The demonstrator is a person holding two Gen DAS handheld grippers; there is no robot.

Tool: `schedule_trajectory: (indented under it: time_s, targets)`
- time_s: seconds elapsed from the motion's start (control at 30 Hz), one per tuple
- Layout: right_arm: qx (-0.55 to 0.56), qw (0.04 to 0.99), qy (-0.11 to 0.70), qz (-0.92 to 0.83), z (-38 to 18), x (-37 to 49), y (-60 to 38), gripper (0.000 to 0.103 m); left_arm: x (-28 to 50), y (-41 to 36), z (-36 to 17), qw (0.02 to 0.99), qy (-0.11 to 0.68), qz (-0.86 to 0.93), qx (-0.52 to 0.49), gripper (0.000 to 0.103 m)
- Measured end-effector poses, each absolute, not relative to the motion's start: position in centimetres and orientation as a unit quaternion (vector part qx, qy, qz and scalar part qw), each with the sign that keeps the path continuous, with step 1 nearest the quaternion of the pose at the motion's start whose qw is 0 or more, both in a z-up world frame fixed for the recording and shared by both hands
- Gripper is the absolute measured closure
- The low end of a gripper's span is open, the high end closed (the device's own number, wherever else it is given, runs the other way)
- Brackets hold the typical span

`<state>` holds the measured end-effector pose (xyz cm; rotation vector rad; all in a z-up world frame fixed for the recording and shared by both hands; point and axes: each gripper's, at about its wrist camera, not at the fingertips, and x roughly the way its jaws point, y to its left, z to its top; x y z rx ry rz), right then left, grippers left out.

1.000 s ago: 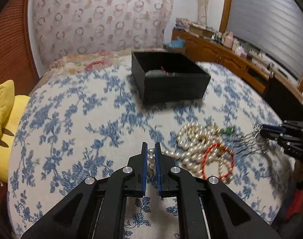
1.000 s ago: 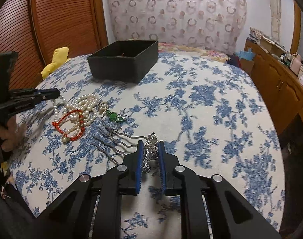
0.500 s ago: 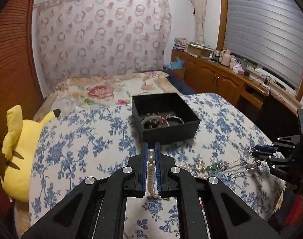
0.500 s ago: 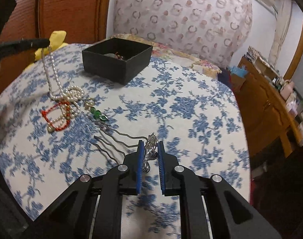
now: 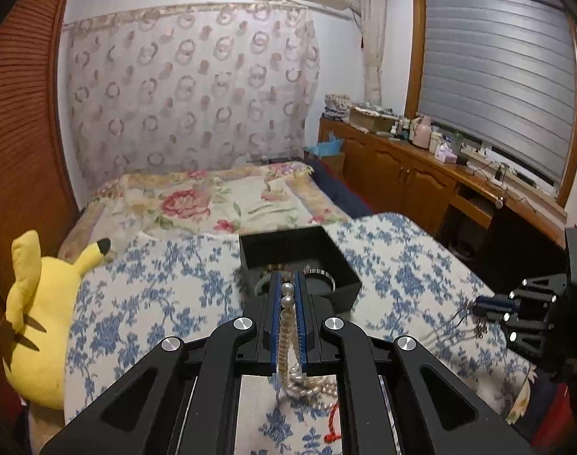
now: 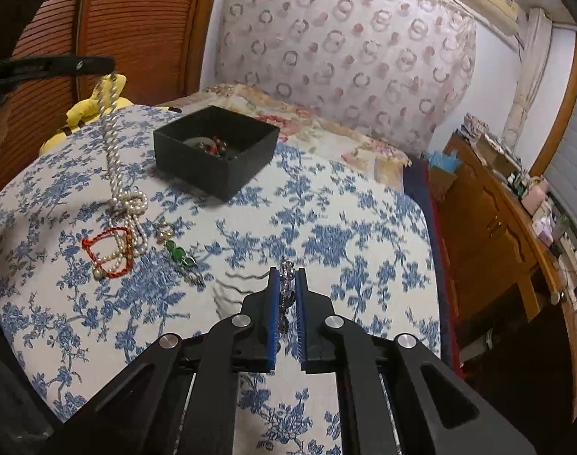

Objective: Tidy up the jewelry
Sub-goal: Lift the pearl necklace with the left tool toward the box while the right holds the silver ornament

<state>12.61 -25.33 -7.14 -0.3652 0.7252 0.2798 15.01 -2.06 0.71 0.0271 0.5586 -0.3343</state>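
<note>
My left gripper (image 5: 287, 278) is shut on a pearl necklace (image 5: 286, 326) and holds it high above the blue-flowered table (image 5: 155, 303). The strand hangs down to the table, as the right wrist view (image 6: 116, 159) shows, with its lower end coiled there. My right gripper (image 6: 287, 273) is shut on a silver hair comb (image 6: 286, 288) with wavy prongs (image 6: 231, 284), lifted off the cloth. The black jewelry box (image 6: 216, 151) is open at the far side with several pieces inside; it also shows in the left wrist view (image 5: 299, 250).
A red cord bracelet (image 6: 108, 252) and a green-stone piece (image 6: 178, 254) lie on the table (image 6: 326, 235) by the pearls. A yellow plush toy (image 5: 38, 314) sits at the table's left edge. A bed (image 5: 212, 201) and wooden cabinets (image 5: 421, 178) stand beyond.
My left gripper closed on the pearl necklace and rose, drawing the strand up off the table. My right gripper lifted with the hair comb in it.
</note>
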Motion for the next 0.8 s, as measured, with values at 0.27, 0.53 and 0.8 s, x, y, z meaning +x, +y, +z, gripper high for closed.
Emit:
schedule_trajectory:
  time_s: [0.27,0.53,0.8]
  targets:
    - [-0.169,0.914,0.336,0.152,-6.0,13.0,-24.5,0.094,15.7,-2.8,2.8,0.952,0.257,-0.167,0.012,0.097]
    - [-0.163,0.926,0.300,0.159,-3.1,15.1,-24.0,0.094,17.6,-3.9,5.9,0.956,0.235,-0.173,0.016,0.097]
    - [-0.144,0.935,0.272,0.176,-0.3,18.5,-23.4,0.094,20.1,-4.5,9.9,0.961,0.211,-0.175,0.021,0.097]
